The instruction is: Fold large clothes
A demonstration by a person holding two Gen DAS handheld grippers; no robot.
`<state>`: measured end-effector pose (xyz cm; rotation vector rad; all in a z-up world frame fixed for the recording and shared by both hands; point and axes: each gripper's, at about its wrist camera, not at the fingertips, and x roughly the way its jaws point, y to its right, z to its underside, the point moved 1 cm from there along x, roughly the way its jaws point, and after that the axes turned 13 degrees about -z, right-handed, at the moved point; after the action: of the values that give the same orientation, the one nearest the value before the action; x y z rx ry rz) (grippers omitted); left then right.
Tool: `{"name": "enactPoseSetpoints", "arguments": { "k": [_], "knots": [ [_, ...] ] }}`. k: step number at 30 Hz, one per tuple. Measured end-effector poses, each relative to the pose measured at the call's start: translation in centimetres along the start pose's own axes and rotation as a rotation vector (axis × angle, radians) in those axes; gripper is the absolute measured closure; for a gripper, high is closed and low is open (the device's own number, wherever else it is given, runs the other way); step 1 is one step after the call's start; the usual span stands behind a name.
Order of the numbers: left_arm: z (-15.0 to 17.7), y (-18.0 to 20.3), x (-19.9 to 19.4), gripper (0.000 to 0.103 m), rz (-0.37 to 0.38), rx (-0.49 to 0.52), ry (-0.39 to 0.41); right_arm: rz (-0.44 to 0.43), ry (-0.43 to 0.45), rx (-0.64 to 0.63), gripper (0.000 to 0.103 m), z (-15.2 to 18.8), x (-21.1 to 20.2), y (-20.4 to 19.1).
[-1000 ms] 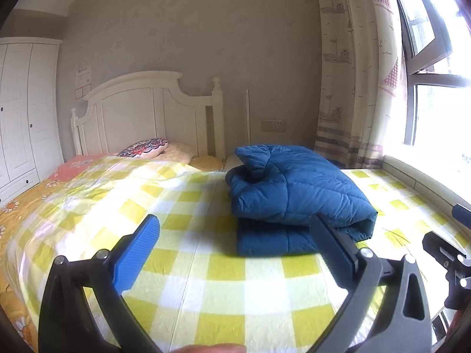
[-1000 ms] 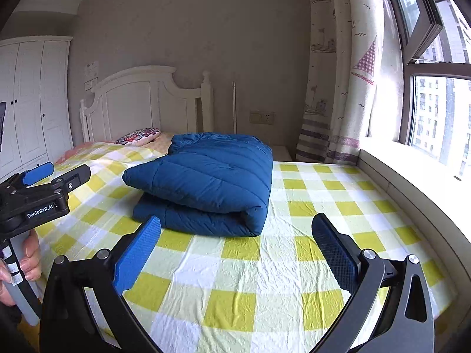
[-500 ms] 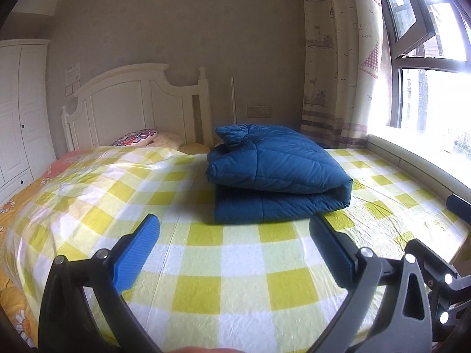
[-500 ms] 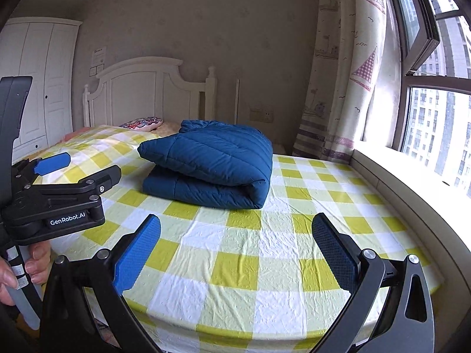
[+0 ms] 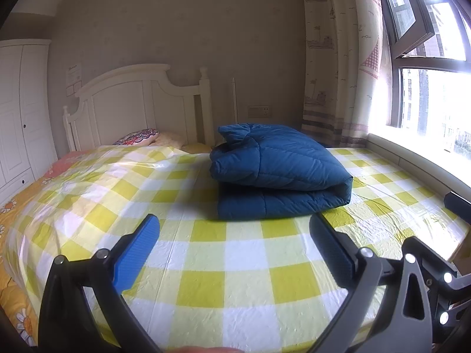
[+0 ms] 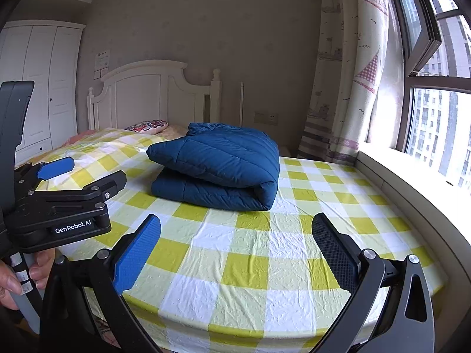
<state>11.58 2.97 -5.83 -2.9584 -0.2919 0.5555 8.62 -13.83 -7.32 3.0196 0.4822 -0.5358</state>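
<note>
A blue quilted jacket (image 5: pixel 279 173) lies folded in a thick stack on the yellow-and-white checked bed sheet (image 5: pixel 223 267); it also shows in the right wrist view (image 6: pixel 217 166). My left gripper (image 5: pixel 235 253) is open and empty, held back near the foot of the bed, apart from the jacket. My right gripper (image 6: pixel 235 250) is open and empty, also near the foot edge. The left gripper's body (image 6: pixel 59 203) shows at the left of the right wrist view, held by a hand.
A white headboard (image 5: pixel 138 108) and pillows (image 5: pixel 138 136) stand at the far end. A white wardrobe (image 5: pixel 20 111) is at left. A curtain (image 5: pixel 335 58) and window sill (image 6: pixel 412 191) run along the right side.
Both grippers have pulled back from the folded jacket toward the foot of the bed. The jacket has not moved. Both stay open.
</note>
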Motion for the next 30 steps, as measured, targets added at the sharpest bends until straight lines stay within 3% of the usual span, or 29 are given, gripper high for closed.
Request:
{"name": "enactPoseSetpoints", "arguments": {
  "k": [30],
  "knots": [
    [0.84,0.07,0.1,0.002,0.0,0.013,-0.024,-0.017,0.005,0.032,0.004,0.43,-0.19,0.02]
  ]
}}
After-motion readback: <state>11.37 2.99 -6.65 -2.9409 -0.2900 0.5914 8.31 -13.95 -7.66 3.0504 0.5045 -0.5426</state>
